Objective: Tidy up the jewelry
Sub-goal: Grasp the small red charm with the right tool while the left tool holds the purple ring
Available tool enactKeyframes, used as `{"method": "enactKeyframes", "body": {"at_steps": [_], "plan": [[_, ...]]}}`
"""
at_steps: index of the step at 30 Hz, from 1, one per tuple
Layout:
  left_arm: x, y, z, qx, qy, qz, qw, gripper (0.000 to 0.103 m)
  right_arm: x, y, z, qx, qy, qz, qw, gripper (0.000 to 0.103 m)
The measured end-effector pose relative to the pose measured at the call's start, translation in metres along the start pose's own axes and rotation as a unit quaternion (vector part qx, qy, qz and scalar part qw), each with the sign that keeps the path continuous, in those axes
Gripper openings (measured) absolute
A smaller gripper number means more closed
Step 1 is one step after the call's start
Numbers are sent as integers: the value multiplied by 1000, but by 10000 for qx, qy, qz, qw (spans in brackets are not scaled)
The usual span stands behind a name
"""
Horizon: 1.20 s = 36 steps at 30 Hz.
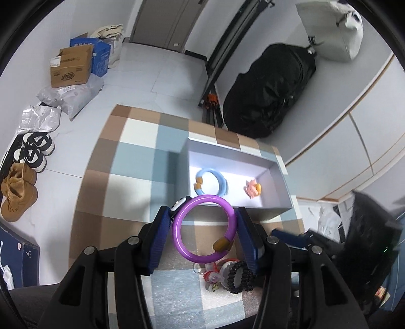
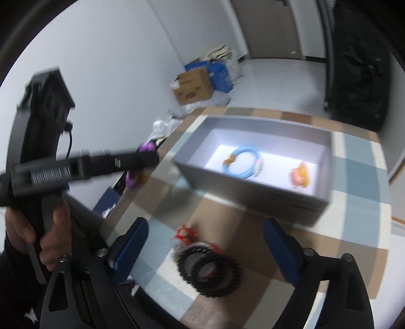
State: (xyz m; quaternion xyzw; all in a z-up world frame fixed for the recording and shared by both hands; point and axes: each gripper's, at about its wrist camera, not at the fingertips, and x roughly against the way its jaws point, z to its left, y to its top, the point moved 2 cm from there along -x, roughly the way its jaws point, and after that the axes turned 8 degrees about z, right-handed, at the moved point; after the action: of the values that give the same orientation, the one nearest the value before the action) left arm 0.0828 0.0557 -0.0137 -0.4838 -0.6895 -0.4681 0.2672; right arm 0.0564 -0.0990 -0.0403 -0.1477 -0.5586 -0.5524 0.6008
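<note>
1. Two tongs: the left tongs clamp a purple bracelet above the desk, near the grey box.
2. The right tongs gape wide over a black coil hair tie.

A home entryway: shoes and cardboard boxes on tiled floor by a door.

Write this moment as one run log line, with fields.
left gripper: holds purple bracelet | right gripper: open above black hair tie | box: blue bracelet, pink charm
</note>
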Motion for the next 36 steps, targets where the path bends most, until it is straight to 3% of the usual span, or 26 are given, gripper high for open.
{"method": "enactKeyframes", "body": {"at_steps": [8,10,11,19,27,32,36], "plan": [[10,-3,14,21,-137,-117,9998,47,-31,-2,27,460,-23,442,9980,66],[10,-4,18,57,-142,-112,9998,47,-38,-2,31,535,-24,539,9971,52],[10,-4,21,89,-149,-100,9998,47,-41,-1,32,572,-46,581,9967,51],[12,-4,29,176,-219,-84,9996,47,-54,-11,49,1066,-566,791,9895,23],[12,-6,27,77,-166,-69,9998,47,-62,-20,60,1626,-1113,818,9770,5],[10,-6,26,70,-143,-33,9999,47,-61,-19,54,1500,-1071,747,9800,4],[7,-7,26,60,-114,25,9999,47,-50,-13,49,1240,-759,628,9874,4]]}}
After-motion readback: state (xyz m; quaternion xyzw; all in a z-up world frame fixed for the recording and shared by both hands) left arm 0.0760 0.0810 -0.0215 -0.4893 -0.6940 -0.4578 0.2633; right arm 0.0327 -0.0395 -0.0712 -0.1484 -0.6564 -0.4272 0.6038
